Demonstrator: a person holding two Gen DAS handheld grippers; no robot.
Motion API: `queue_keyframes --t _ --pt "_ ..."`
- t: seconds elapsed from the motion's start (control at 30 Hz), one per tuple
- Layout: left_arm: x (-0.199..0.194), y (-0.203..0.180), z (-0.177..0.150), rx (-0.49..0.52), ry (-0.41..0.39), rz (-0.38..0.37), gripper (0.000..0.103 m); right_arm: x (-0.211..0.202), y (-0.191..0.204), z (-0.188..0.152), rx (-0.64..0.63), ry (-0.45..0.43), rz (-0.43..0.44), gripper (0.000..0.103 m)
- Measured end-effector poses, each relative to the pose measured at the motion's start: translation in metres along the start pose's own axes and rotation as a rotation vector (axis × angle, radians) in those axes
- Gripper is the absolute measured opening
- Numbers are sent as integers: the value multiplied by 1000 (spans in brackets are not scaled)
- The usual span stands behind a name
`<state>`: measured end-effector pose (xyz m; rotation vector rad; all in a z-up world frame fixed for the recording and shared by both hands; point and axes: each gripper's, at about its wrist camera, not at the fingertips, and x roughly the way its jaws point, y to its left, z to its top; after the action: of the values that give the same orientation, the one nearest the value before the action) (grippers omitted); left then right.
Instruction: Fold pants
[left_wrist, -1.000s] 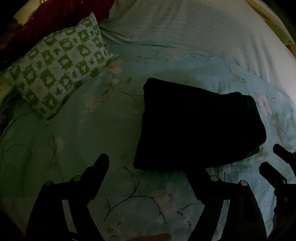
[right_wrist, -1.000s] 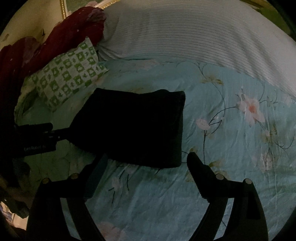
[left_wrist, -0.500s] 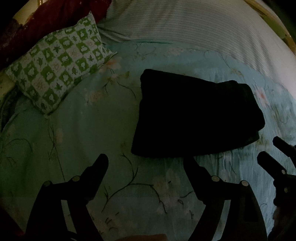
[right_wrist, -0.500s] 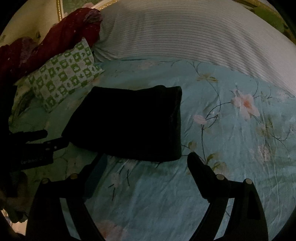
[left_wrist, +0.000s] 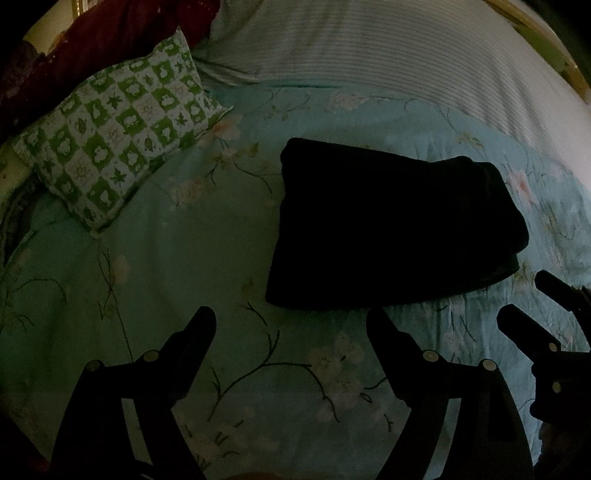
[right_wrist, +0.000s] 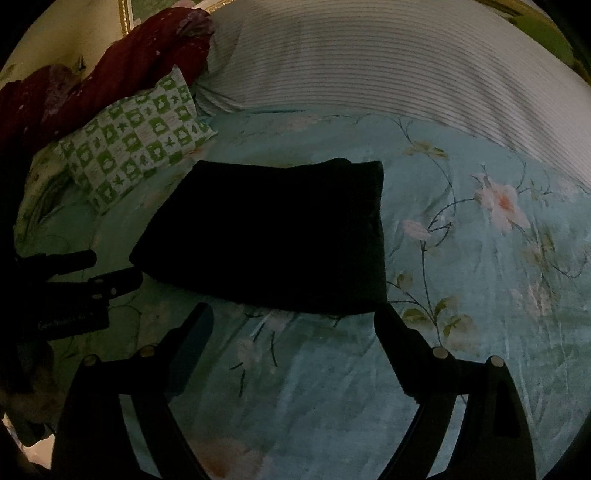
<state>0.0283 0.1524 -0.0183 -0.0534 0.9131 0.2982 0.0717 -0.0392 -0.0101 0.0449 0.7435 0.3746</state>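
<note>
Currently:
Pants (left_wrist: 388, 229): folded into compact dark rectangle, flat on bed (left_wrist: 184, 277).
Left gripper (left_wrist: 291, 325): jaws apart, empty, just short of pants.
Right gripper (right_wrist: 293, 321): jaws apart, empty.
Progress: folding apparently complete; nothing evidently left.

Your pants (left_wrist: 391, 229): matt dark cloth. Bed sheet (left_wrist: 166, 280) smooth floral cotton-like; pillow (left_wrist: 122, 147) at 10 o'clock printed fabric.

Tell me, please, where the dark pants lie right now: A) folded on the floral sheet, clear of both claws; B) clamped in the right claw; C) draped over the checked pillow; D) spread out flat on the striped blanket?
A: the pants sit as a folded bundle on the sheet, and both the right claw and left claw stand open with nothing in them.
</note>
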Motion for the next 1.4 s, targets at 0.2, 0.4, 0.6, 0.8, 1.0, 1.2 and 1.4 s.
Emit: queue_keyframes --t 0.2,0.4,0.6,0.8,1.0,1.2,1.4 --pt "0 -1 -1 2 1 1 84 3 5 0 -6 2 4 89" --pt "0 0 0 1 7 -1 84 5 6 2 -7 5 6 89" --pt "1 0 0 2 9 -2 85 6 9 3 -11 6 10 89" --pt "3 0 0 9 10 0 85 8 12 4 -10 10 9 89" --pt "3 -1 -1 11 11 -1 85 8 12 4 -10 10 7 89" --pt "3 0 0 13 12 -1 85 8 12 4 -9 11 7 89" --pt "2 0 1 15 12 1 85 8 12 4 -9 12 8 89"
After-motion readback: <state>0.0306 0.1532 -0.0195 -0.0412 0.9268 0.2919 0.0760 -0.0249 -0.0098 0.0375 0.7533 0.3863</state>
